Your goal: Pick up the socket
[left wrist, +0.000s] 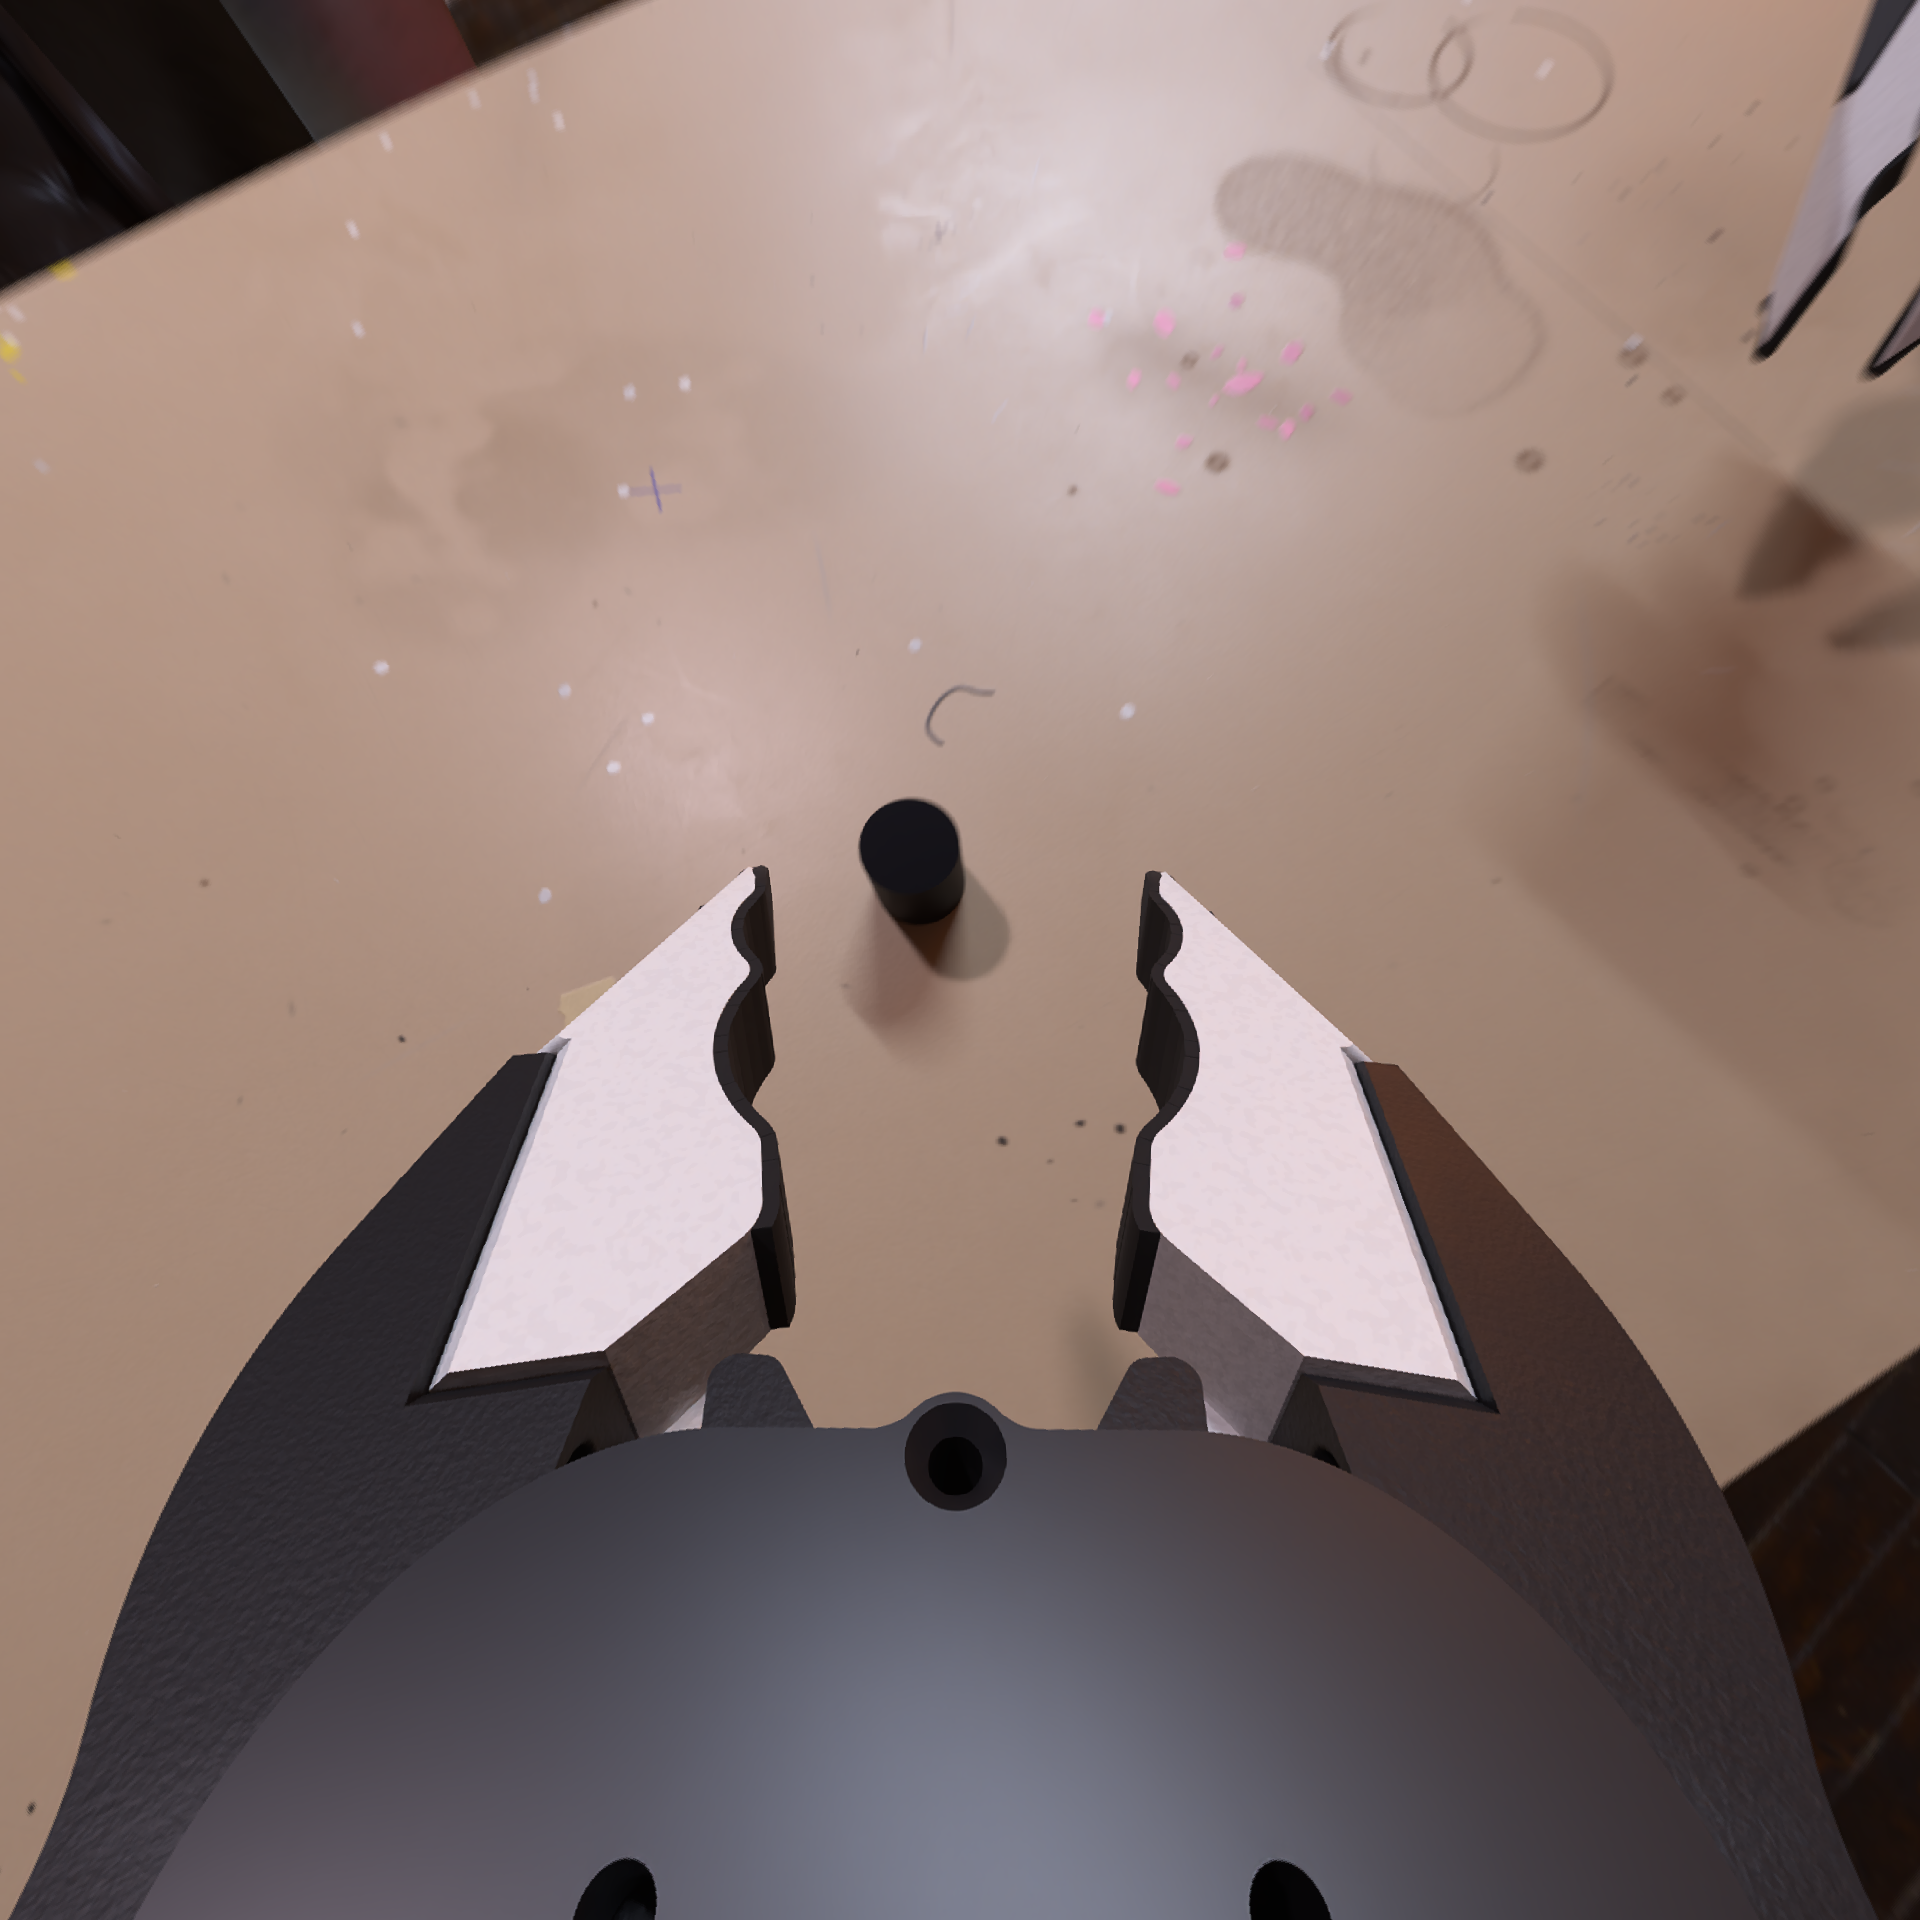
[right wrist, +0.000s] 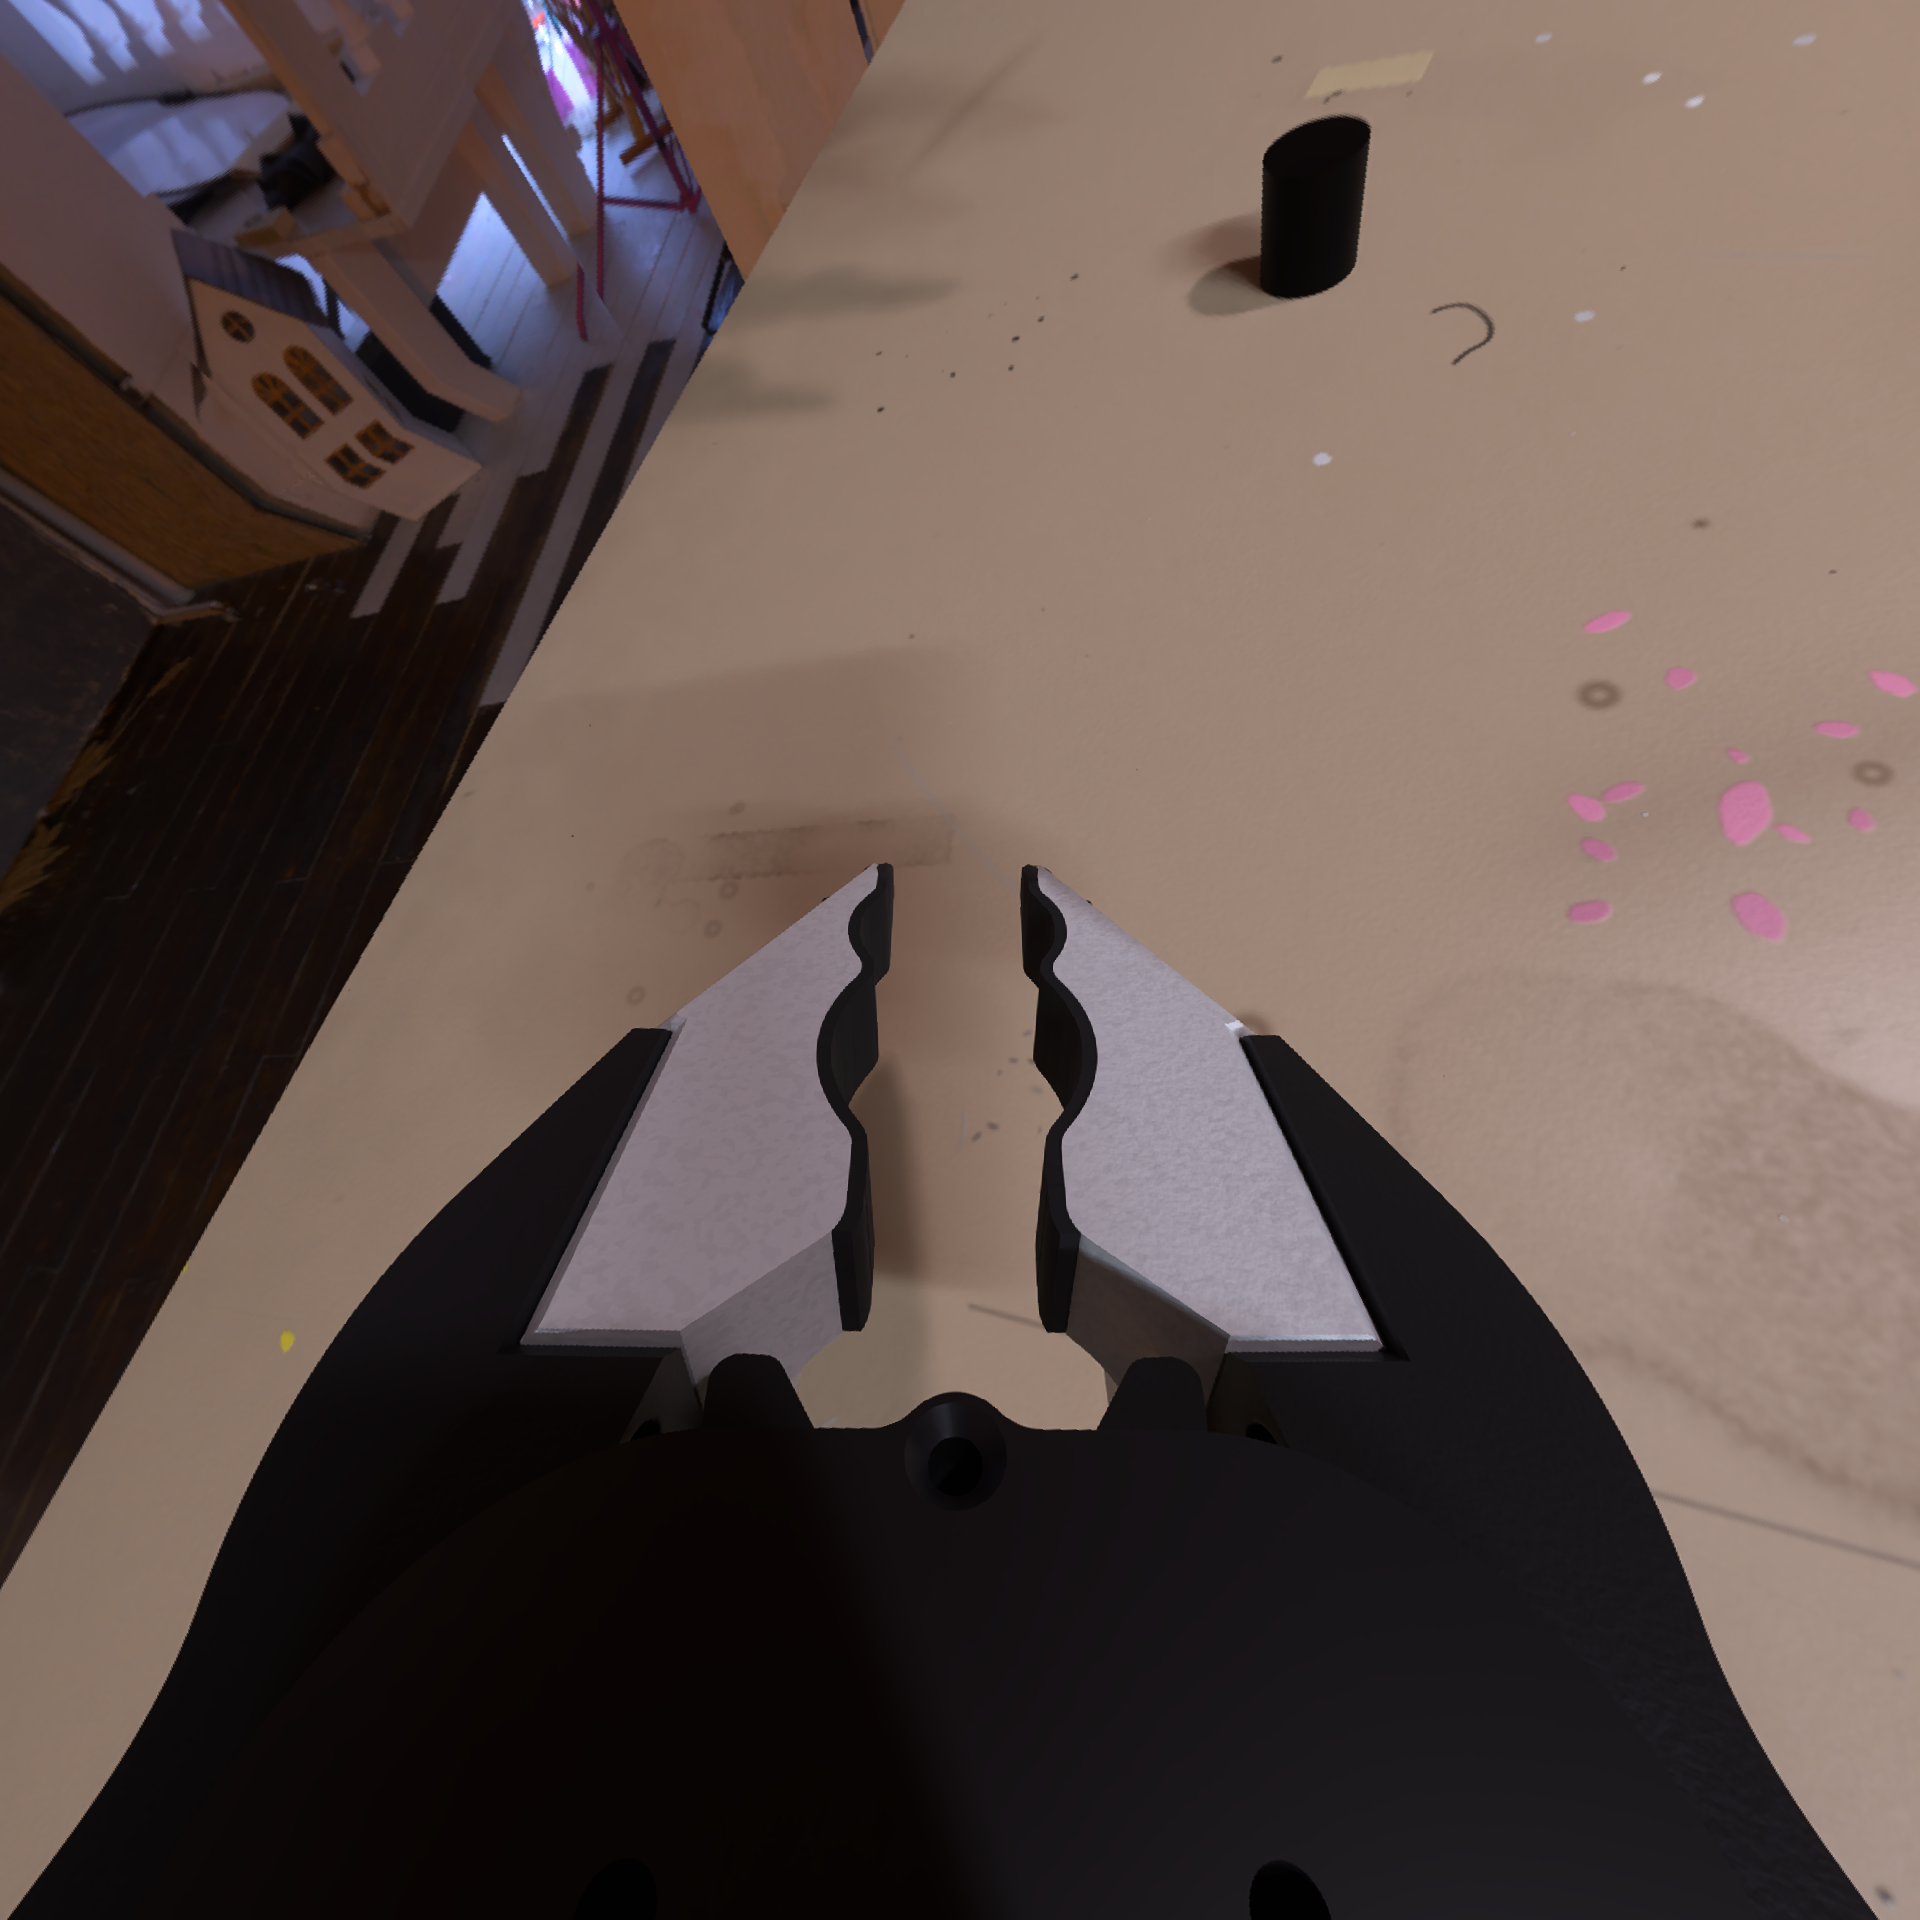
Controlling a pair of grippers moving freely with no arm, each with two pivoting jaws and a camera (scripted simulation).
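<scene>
**Ana:** Jaws first, left wrist view: how do they stand?

**Ben:** Spread wide on the left gripper (left wrist: 956, 873), with nothing between the fingers. Both white fingers (left wrist: 644, 1122) carry dark wavy inner pads, and bare table shows through the gap.

**Ana:** And the socket?

**Ben:** The socket (left wrist: 910, 860) is a small black cylinder standing upright on the tan table (left wrist: 312, 675), just beyond the fingertips and a little left of the middle of the gap. It touches neither finger. Its shadow falls toward the near right. A thin curved pen mark (left wrist: 956, 712) lies just past it, and pink flecks (left wrist: 1226, 374) are scattered farther off to the right. At the far right edge, part of the right gripper (left wrist: 1839, 208) hangs above the table.

**Ana:** Now the right wrist view.

**Ban:** Parted there too, but with a narrower gap; the right gripper (right wrist: 956, 873) holds nothing and hovers over bare table near its left edge. The socket (right wrist: 1314, 203) stands far ahead and to the right, well apart from the fingertips, with the curved mark (right wrist: 1465, 332) just beside it. Pink flecks (right wrist: 1745, 810) lie at the right. Past the table's left edge are a dark wood floor (right wrist: 208, 831) and a small white model house (right wrist: 312, 405).
</scene>
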